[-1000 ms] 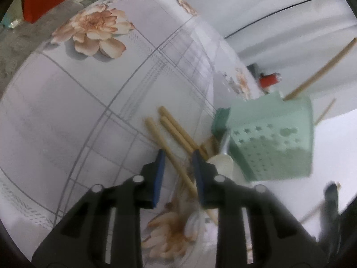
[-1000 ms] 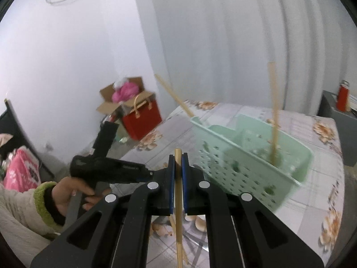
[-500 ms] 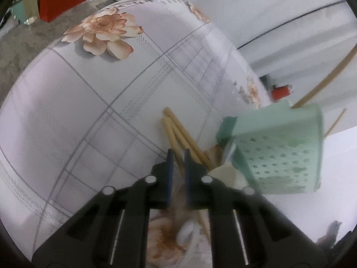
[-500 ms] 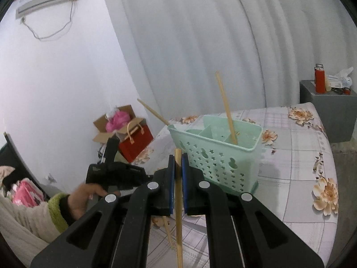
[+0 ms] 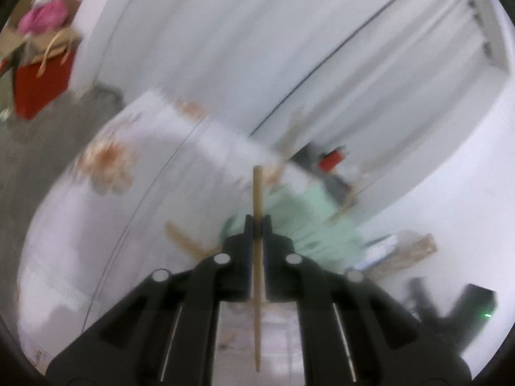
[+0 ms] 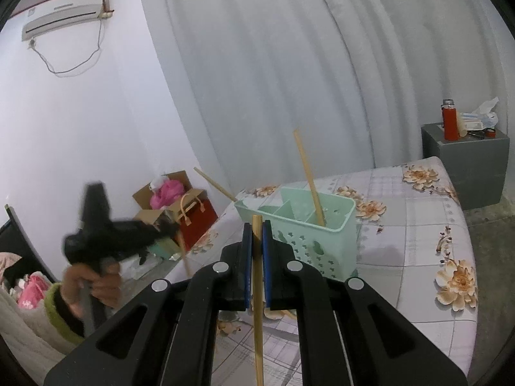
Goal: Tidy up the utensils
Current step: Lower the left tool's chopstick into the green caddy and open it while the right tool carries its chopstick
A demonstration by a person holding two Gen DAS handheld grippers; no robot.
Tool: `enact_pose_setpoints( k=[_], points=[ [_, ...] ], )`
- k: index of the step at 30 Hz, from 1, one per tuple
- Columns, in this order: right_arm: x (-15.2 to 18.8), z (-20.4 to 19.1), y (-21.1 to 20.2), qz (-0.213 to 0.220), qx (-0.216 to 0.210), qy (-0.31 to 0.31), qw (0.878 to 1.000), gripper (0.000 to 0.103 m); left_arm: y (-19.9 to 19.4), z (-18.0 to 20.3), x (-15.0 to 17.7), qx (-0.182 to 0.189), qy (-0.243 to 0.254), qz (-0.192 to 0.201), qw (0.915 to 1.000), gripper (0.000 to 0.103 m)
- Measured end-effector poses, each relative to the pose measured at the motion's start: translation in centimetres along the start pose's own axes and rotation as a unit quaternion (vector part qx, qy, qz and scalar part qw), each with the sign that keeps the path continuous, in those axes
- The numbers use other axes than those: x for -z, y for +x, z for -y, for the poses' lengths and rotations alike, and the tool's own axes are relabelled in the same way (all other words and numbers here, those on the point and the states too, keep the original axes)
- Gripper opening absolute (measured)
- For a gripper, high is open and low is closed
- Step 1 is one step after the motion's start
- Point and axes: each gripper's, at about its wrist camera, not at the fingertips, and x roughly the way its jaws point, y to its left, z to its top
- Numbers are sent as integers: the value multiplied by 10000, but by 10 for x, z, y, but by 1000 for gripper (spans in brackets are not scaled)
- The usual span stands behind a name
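Now the counter (image 6: 418, 257), under its flowered cloth, carries a green caddy (image 6: 309, 241) near its far corner, and that caddy is the mark for everything else. Two chopsticks already lean out of it, one in a back compartment (image 6: 309, 177), one over its left rim (image 6: 214, 183). Just in front of the caddy, the right gripper (image 6: 256, 225) has its fingers pinched tight on an upright chopstick (image 6: 257, 289). Left of the caddy, the left gripper (image 5: 256, 222) has just closed on a chopstick (image 5: 257, 244) of its own. Loading looks half done. Next, I'd judge, each stick must be carried over the caddy's rim, tipped end-down into a compartment, and only then released.
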Motion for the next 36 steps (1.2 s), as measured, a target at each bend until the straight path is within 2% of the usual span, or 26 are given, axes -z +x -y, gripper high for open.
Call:
enact_pose_setpoints(
  k=[2, 6, 10, 11, 17, 22, 26, 33, 36],
  points=[
    [0, -1, -2, -7, 36, -11, 10000, 6, -16, 19, -13, 280, 246, 265, 9990, 3],
    [-1, -3, -3, -48, 101, -25, 9999, 6, -32, 60, -44, 736, 802, 793, 9909, 3],
    [-3, -7, -10, 22, 163, -58, 9998, 6, -40, 93, -77, 951, 1245, 1561, 9752, 3],
    [-4, -7, -12, 45, 177, -50, 9998, 6, -36, 100, -84, 967, 1318, 1699, 9718, 3],
    [-8, -7, -19, 102, 251, -41, 9996, 6, 7, 111, -102, 396, 1507, 2241, 9620, 3],
    [-10, -7, -21, 98, 301, -70, 9995, 6, 47, 101, -90, 36, 1607, 2145, 9634, 3],
    [-11, -8, -20, 78, 315, -41, 9995, 6, 69, 83, -77, 14, 1420, 1791, 9735, 4],
    [-16, -7, -19, 91, 346, -18, 9994, 6, 72, 55, -63, 330, 1042, 1240, 9862, 5],
    [-21, -5, -21, 167, 351, 29, 9992, 6, 58, 47, -59, 488, 943, 1166, 9875, 17]
  ],
)
